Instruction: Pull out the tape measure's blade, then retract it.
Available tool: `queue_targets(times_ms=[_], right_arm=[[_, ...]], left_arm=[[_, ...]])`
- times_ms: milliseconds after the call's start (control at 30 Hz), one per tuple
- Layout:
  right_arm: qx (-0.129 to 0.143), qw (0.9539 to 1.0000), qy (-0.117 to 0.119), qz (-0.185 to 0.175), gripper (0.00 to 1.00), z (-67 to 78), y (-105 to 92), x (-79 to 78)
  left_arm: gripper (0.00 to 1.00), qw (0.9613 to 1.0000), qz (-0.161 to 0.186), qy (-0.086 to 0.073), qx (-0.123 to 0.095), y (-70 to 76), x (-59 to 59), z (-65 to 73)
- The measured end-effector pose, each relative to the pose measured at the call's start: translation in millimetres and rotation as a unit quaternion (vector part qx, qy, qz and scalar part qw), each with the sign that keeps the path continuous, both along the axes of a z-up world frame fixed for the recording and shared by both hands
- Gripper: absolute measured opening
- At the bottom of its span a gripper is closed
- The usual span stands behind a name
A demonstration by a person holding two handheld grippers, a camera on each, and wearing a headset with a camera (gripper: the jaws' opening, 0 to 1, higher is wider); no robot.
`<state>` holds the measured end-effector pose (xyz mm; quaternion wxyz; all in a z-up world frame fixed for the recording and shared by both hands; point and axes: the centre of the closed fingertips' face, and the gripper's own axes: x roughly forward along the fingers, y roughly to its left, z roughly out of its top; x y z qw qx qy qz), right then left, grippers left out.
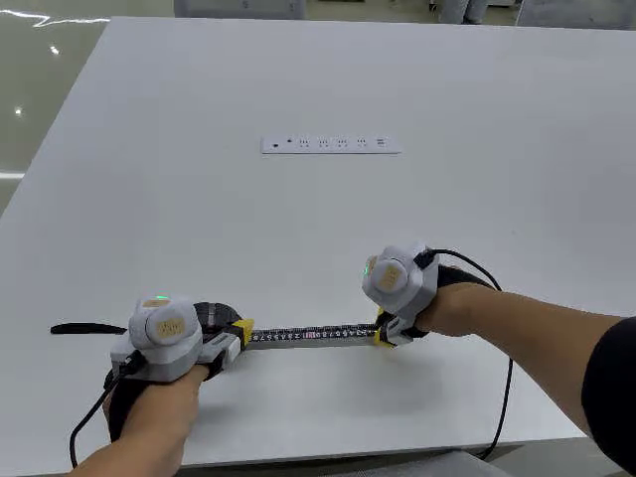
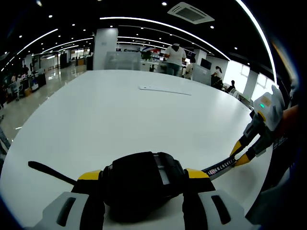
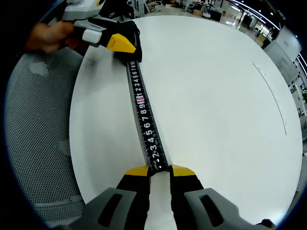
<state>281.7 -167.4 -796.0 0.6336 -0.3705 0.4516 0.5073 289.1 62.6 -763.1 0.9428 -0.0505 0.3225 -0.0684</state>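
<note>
Okay, so nearest the person, down at about 7 o'clock in the head view, the left gripper (image 1: 237,334) has its fingers spread wide around the tape measure (image 2: 144,184). They're clamped on either side of the chunky black case. The case sits low at the white bench (image 1: 298,229), though I can't tell if it actually touches. A thin black strap (image 1: 87,328) trails off the case toward 9 o'clock and lies flat on the bench.

The blade (image 3: 144,120) is pulled out of the case and runs toward 3 o'clock, straight across to the right gripper (image 1: 383,336) at roughly 5 o'clock. That one's fingers are nearly together, with just a narrow gap, pinching the very tip of the blade between the yellow ends. In the right gripper view the printed numbers climb from the fingers at 6 o'clock up to the case at 11 o'clock, with a red mark about midway. The blade hangs just above the bench and looks pretty much taut.

A black cable (image 1: 509,393) loops back from the right gripper past the bench edge. In the right gripper view there's a grey mesh surface (image 3: 38,143) beyond the edge at 9 o'clock.

Further out, at 12 o'clock, a white power strip (image 1: 331,145) lies flat on the bench, well apart from everything else. Past the far end, the left gripper view shows a person in a white top (image 2: 175,56) standing in a big lit hall.
</note>
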Motion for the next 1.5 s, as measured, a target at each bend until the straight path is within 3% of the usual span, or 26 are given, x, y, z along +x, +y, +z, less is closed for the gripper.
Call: queue_targets(times_ms=[1500], right_arm=[[0.001, 1.0000, 0.004, -0.005, 0.11, -1.0, 13.3, -1.0]], left_arm=[[0.62, 1.0000, -0.001, 0.000, -0.004, 0.6, -0.3, 0.4]])
